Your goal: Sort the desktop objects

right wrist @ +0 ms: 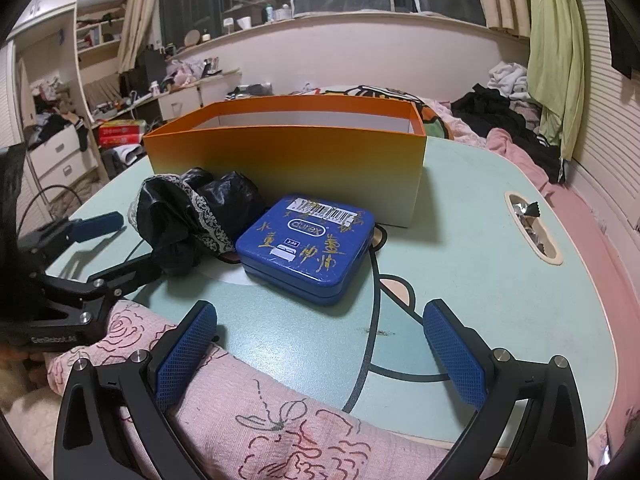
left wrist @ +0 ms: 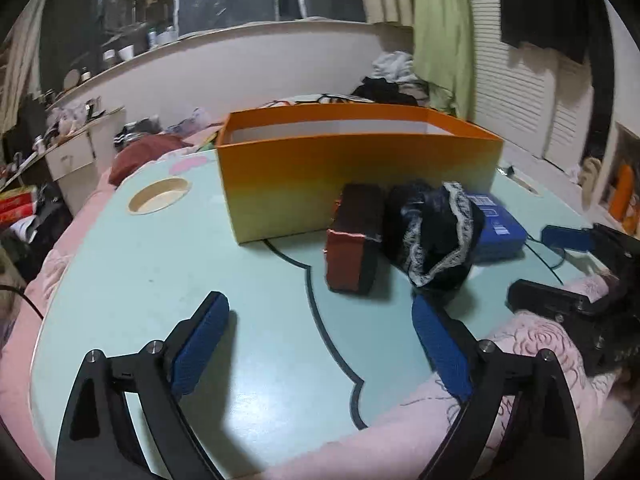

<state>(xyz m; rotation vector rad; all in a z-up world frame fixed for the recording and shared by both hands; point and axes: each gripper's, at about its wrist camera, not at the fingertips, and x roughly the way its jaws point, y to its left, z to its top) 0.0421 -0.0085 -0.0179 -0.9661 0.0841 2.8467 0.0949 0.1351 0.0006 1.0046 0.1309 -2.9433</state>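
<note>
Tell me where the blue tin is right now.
The blue tin lies flat on the table, centre of the right wrist view, just in front of the orange box and touching the black lace cloth on its left.

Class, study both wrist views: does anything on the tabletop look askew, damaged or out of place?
Yes. The black lace-trimmed cloth lies crumpled, draped partly over the blue tin. The red box has a frayed-looking edge. The orange box stands upright; nothing looks spilled.

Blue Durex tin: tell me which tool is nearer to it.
Right. The right tool is open directly in front of the blue Durex tin, lined up with it. The left tool is open farther to the left, with the black lace cloth between.
</note>
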